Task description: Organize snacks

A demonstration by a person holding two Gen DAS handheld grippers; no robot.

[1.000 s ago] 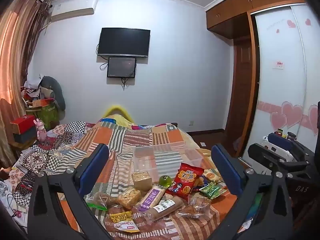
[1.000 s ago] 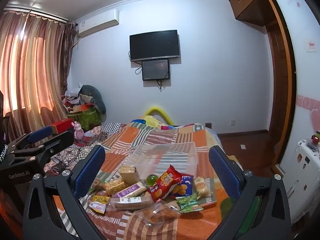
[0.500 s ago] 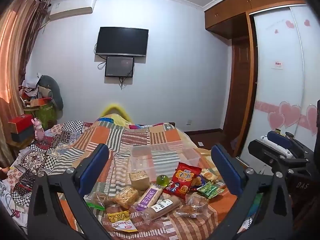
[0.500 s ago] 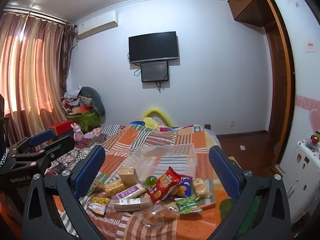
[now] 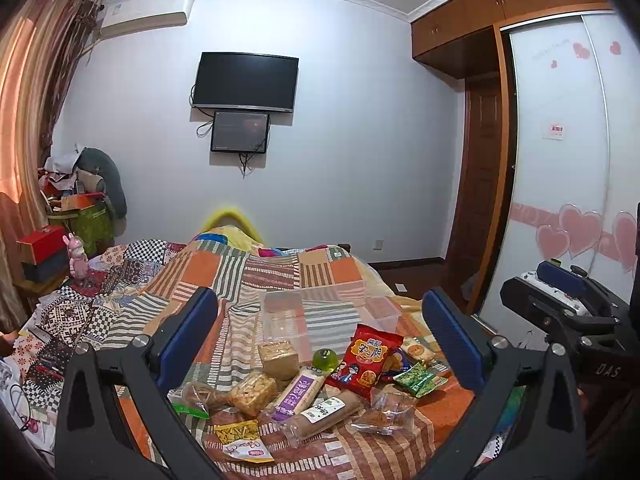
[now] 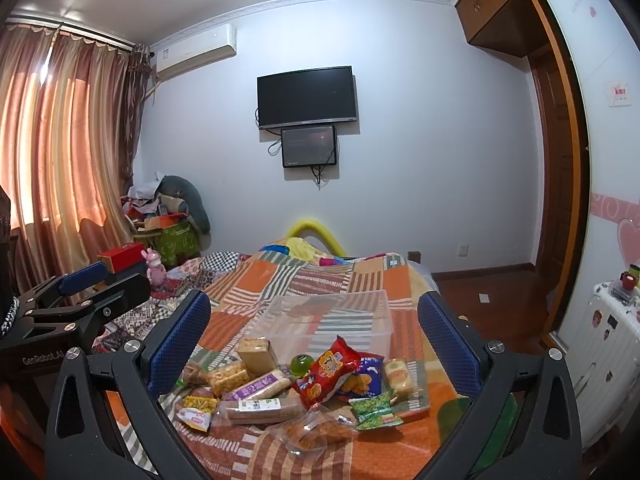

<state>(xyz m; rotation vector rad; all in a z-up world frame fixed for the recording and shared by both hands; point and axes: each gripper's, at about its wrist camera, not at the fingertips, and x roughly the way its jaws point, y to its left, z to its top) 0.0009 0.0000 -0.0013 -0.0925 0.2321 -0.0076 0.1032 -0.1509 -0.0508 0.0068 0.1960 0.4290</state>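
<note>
Both the left gripper (image 5: 320,336) and right gripper (image 6: 314,332) hover with jaws spread wide, holding nothing. Snack packets (image 5: 362,362) lie heaped just in front of a clear bin (image 5: 332,316) on the bed (image 5: 280,272).

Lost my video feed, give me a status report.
Both grippers, left and right, open, empty, above the bed. Snacks piled before the empty clear bin. Nothing blocking.

Bedroom: white wall (image 6: 420,152) carrying a black television (image 6: 306,97) at 12 o'clock, small screen (image 6: 308,146) hanging just beneath. Air conditioner (image 6: 195,52) sitting at 11 o'clock. Curtains (image 6: 60,152) glowing orange at 9 o'clock. Wooden wardrobe (image 5: 508,4) standing at 2 o'clock. Patchwork bedspread (image 5: 256,272) lying below centre.
</note>
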